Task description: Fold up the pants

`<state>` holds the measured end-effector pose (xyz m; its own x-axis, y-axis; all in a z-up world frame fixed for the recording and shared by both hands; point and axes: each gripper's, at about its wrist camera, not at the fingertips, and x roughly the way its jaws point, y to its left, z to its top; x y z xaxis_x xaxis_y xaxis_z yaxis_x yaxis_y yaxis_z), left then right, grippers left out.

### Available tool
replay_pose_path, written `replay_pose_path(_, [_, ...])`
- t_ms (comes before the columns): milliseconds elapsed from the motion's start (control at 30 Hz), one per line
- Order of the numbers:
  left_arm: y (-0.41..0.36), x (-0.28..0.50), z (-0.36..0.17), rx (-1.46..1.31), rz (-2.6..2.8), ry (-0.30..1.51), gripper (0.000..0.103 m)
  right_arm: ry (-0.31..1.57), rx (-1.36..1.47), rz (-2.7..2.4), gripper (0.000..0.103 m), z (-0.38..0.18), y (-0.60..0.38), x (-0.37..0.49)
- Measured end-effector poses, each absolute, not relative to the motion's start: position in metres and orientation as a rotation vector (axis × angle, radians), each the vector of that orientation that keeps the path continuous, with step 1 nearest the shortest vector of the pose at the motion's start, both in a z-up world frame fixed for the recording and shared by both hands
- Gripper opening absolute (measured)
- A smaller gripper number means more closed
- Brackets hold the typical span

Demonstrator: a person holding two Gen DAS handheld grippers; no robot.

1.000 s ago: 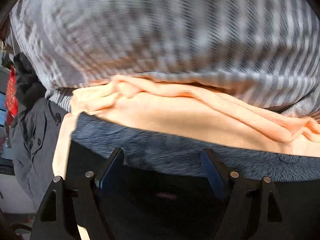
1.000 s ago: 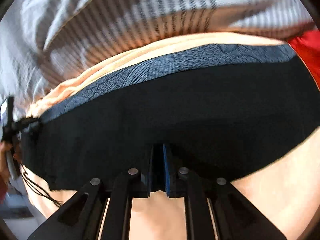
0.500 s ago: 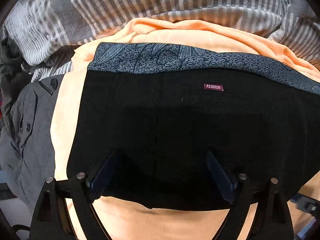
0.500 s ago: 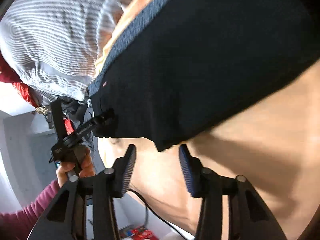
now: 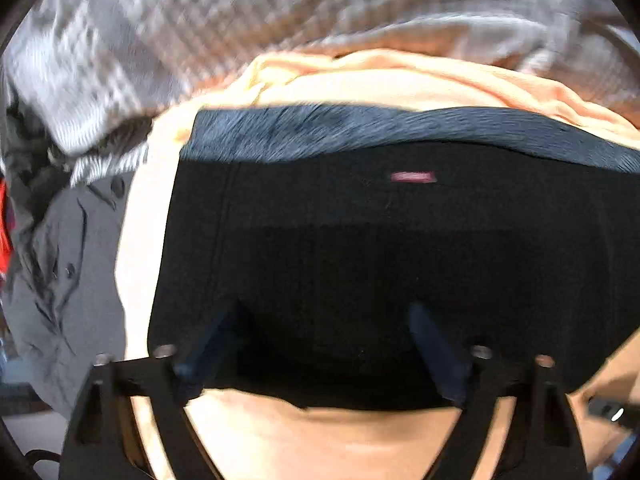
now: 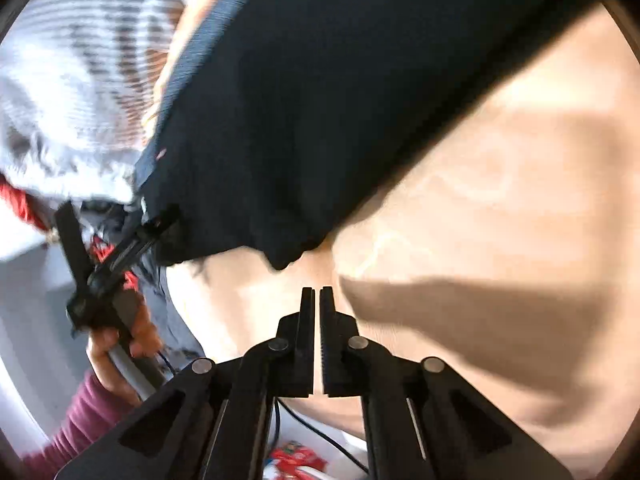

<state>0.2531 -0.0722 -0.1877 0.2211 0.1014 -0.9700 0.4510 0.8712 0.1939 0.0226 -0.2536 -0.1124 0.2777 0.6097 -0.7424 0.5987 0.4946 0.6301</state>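
Nearest, the right gripper [image 6: 317, 300] is seen clenched on nothing just off the pants' [image 5: 360, 260] near corner, the left gripper [image 5: 320, 344] spread wide over their near edge on the orange sheet [image 5: 320, 436]; a completed fold is judged, smoothing next.

The left wrist camera looks forward and down from close above the black pants [image 5: 360, 260], their grey waistband at the frame's top. The right wrist camera sits off the pants' [image 6: 340, 100] near corner, angled leftward, catching the left gripper [image 6: 120, 256] at left. Both share pants and peach sheet [image 5: 360, 80].
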Motion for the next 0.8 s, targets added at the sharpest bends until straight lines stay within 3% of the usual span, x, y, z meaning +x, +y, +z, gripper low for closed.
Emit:
replay_pose_path(133, [-0.117,0.222,-0.171,0.377,-0.407,1.340,0.082,1.314,0.923,-0.081,0.010,-0.081,-0.290,0.048])
replay_pose_path(267, [-0.165,0.196,-0.209,0.493,-0.433,1.370,0.082,1.373,0.702,-0.140,0.008,-0.094,-0.315,0.066])
replay_pose_path(300, [-0.170,0.191,-0.220,0.552,-0.420,1.349,0.082,1.358,0.702,-0.139,0.002,-0.095,-0.325,0.061])
replay_pose_path(367, [-0.171,0.181,-0.223,0.599,-0.437,1.265,0.084,1.323,0.706,-0.257,0.002,-0.086,-0.353,0.043])
replay_pose_path(467, [-0.168,0.183,-0.221,0.588,-0.458,1.280,0.085,1.245,0.857,-0.447,0.003,-0.071,-0.407,-0.002])
replay_pose_path(667, [-0.181,0.184,-0.216,0.623,-0.405,1.346,0.086,1.197,0.960,-0.537,0.026,-0.043,-0.441,-0.073])
replay_pose_path(800, [-0.216,0.170,-0.188,0.614,-0.419,1.358,0.086,1.163,1.077,-0.569,0.028,-0.049,-0.454,-0.107])
